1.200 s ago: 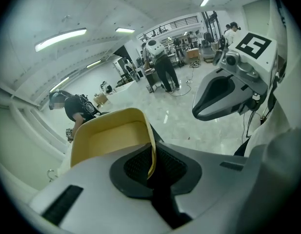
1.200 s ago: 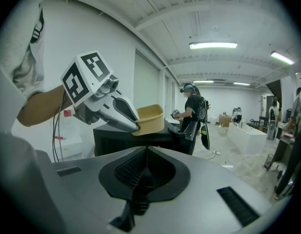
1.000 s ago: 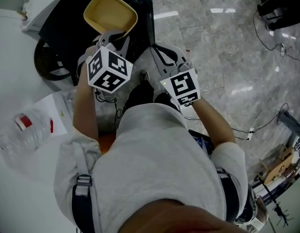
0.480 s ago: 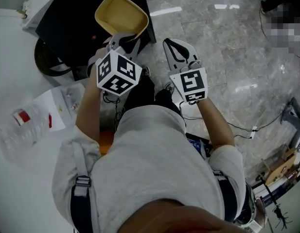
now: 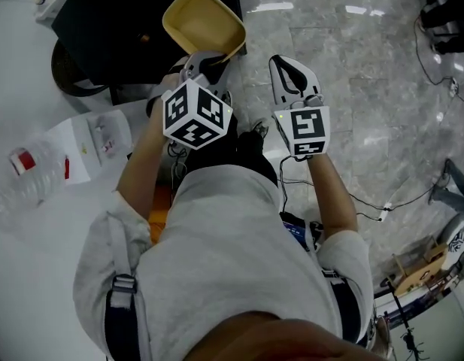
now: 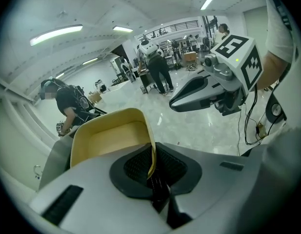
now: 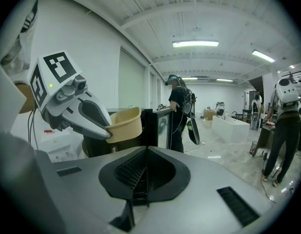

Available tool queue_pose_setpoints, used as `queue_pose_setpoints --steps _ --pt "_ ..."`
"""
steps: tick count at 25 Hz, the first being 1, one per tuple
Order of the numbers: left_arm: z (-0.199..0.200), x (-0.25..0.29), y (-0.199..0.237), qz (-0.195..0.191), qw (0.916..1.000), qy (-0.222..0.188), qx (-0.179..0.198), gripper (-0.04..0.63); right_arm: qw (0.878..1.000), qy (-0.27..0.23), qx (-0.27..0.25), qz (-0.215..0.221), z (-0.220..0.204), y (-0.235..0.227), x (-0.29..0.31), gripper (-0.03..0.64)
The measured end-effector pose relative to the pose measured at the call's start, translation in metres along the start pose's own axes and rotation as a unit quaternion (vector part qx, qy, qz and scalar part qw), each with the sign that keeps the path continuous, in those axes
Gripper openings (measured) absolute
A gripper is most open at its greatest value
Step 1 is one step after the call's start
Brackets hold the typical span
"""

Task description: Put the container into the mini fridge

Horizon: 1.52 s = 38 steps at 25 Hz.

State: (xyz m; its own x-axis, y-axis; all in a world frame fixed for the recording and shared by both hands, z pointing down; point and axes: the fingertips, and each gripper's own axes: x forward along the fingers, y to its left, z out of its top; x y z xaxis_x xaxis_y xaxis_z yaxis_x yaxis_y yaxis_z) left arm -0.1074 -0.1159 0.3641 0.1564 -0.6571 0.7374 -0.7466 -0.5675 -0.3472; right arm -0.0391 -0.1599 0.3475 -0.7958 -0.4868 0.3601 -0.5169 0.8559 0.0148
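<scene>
A yellow plastic container (image 5: 203, 21) hangs in the air, and my left gripper (image 5: 207, 60) is shut on its near rim. In the left gripper view the thin rim of the container (image 6: 109, 140) is pinched between the dark pads (image 6: 165, 167). The container hovers by the right front corner of the black mini fridge (image 5: 119, 21). In the right gripper view the fridge (image 7: 157, 126) stands just behind the container (image 7: 126, 123). My right gripper (image 5: 289, 68) is beside the left one, over the floor, shut with nothing in it.
A white table (image 5: 21, 111) on the left holds a plastic bottle (image 5: 25, 175) and papers (image 5: 96, 138). Cables (image 5: 367, 201) lie on the marble floor to the right. Several people (image 7: 182, 111) stand farther off in the room.
Both grippers and the container have shifted right and away from the person's body, along the fridge's front. The left gripper's hold on the rim is unchanged.
</scene>
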Motion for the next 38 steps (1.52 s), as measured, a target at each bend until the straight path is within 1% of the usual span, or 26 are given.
queue_pose_setpoints --steps 3,7,12,17,22,25,28,33,35,38 --pt "-0.012 0.008 -0.008 -0.004 1.0000 -0.001 -0.008 0.031 1.000 0.006 -0.011 0.013 -0.017 0.013 0.009 0.040" --pt "-0.024 0.022 -0.018 -0.010 0.9994 -0.009 -0.032 0.029 0.998 0.020 -0.041 0.038 -0.041 0.028 0.019 0.040" --pt "-0.045 0.045 -0.028 -0.005 0.9986 -0.001 -0.052 0.029 0.999 0.024 -0.013 0.040 -0.065 0.026 0.032 0.040" --pt "-0.066 0.057 -0.035 -0.005 0.9974 0.020 -0.069 0.029 0.999 0.017 -0.018 0.046 -0.078 0.036 0.044 0.040" --pt "-0.081 0.070 -0.037 0.004 0.9954 0.016 -0.094 0.029 0.998 0.016 -0.021 0.048 -0.092 0.044 0.051 0.040" --pt "-0.091 0.083 -0.037 0.011 0.9947 0.013 -0.102 0.029 0.998 0.013 -0.016 0.052 -0.103 0.047 0.058 0.040" --pt "-0.110 0.094 -0.040 0.015 0.9937 0.024 -0.109 0.029 0.998 0.021 -0.010 0.054 -0.120 0.049 0.062 0.040" --pt "-0.136 0.112 -0.035 0.026 0.9939 0.031 -0.103 0.029 0.998 0.020 -0.003 0.051 -0.140 0.050 0.080 0.040" --pt "-0.144 0.118 -0.033 0.031 0.9938 0.034 -0.102 0.029 0.998 0.014 0.012 0.054 -0.144 0.053 0.088 0.040" --pt "-0.156 0.123 -0.035 0.033 0.9936 0.042 -0.100 0.031 0.997 0.006 0.053 0.056 -0.147 0.059 0.096 0.040"
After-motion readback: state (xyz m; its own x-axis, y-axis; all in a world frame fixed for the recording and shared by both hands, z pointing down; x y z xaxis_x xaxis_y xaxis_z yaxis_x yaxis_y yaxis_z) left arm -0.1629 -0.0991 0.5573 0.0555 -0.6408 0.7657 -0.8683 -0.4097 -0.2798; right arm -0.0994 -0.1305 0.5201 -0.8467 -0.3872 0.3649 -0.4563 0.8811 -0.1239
